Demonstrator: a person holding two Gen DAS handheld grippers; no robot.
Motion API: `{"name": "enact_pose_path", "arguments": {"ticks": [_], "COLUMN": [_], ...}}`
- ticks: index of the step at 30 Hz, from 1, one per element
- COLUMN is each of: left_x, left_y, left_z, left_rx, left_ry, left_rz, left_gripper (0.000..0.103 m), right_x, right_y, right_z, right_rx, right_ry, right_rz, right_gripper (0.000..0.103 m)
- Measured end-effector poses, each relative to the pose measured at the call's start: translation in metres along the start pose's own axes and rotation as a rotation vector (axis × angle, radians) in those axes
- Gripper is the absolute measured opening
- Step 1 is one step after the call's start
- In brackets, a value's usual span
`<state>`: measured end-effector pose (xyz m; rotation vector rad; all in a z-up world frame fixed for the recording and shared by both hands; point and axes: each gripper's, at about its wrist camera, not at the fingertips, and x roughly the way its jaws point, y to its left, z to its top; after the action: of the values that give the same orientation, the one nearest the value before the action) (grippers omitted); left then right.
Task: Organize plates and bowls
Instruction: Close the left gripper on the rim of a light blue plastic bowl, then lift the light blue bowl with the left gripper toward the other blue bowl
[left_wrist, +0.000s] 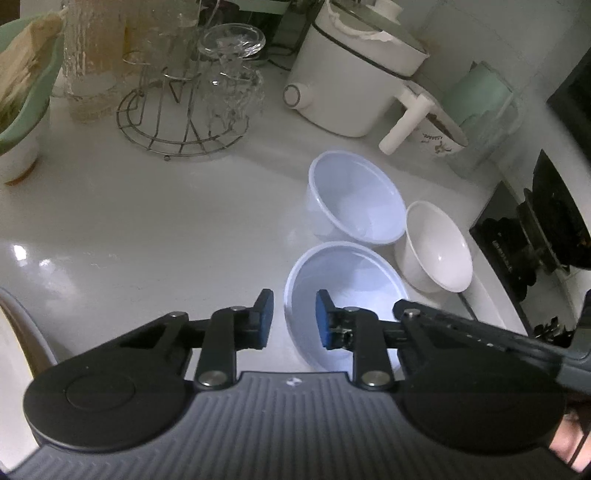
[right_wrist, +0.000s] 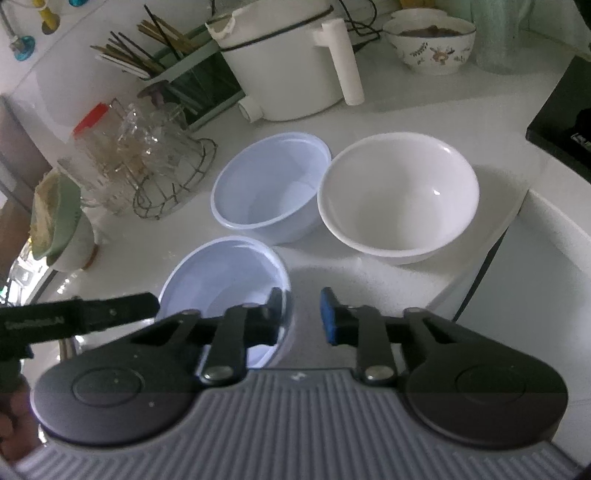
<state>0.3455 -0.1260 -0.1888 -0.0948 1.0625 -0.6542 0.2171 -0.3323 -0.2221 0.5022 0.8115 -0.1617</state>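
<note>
Three bowls stand on the white counter (left_wrist: 129, 221). The near pale blue bowl (left_wrist: 351, 273) (right_wrist: 221, 273) has a second blue bowl (left_wrist: 354, 199) (right_wrist: 269, 184) behind it, with a white bowl (left_wrist: 439, 247) (right_wrist: 399, 195) to the right. My left gripper (left_wrist: 293, 317) straddles the near bowl's left rim, with one pad inside and one outside. Gaps show on both sides of the rim. My right gripper (right_wrist: 299, 314) stands narrow across the same bowl's right rim, its inner finger against the wall. One finger (left_wrist: 400, 308) of the right gripper shows in the left wrist view.
At the back are a wire rack of glasses (left_wrist: 192, 110), a white handled appliance (left_wrist: 351, 74) and a patterned bowl (right_wrist: 432, 44). A black hob (left_wrist: 535, 240) borders the right. A green bowl (left_wrist: 22, 92) and a plate edge (left_wrist: 11, 350) sit on the left.
</note>
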Motion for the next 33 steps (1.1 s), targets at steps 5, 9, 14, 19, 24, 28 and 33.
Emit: {"name": "enact_pose_path", "arguments": {"ticks": [5,9,14,19,24,28,33], "left_x": [0.000,-0.003,-0.011,-0.028,-0.046,-0.052,-0.045], "left_y": [0.001,0.003,0.005,0.010,0.019,0.031,0.044], "left_z": [0.000,-0.002,-0.006,-0.010,-0.017,-0.024,-0.030], "left_rx": [-0.028,-0.056,-0.076,-0.092,-0.073,-0.099,-0.137], "left_ry": [0.016,0.021,0.024,-0.004,-0.050,-0.063,-0.052], "left_rz": [-0.020,-0.029,-0.026,0.013,0.081,0.145,0.172], "left_gripper": [0.026,0.026,0.026,0.026,0.029,0.041,0.041], "right_x": [0.003,0.004,0.004,0.006,0.014,0.019,0.025], "right_y": [0.002,0.009,0.018,0.031,0.043,0.054,0.056], "right_z": [0.002,0.004,0.006,0.009,0.008,0.004,0.001], "right_rx": [-0.005,-0.029,-0.045,-0.067,-0.088,-0.112,-0.116], "right_ry": [0.023,0.048,0.079,0.108,0.157,0.184,0.207], "right_rz": [0.025,0.055,0.097,0.140,0.174,0.193,0.209], "right_gripper": [0.008,0.008,0.008,0.008,0.008,0.008,0.008]}}
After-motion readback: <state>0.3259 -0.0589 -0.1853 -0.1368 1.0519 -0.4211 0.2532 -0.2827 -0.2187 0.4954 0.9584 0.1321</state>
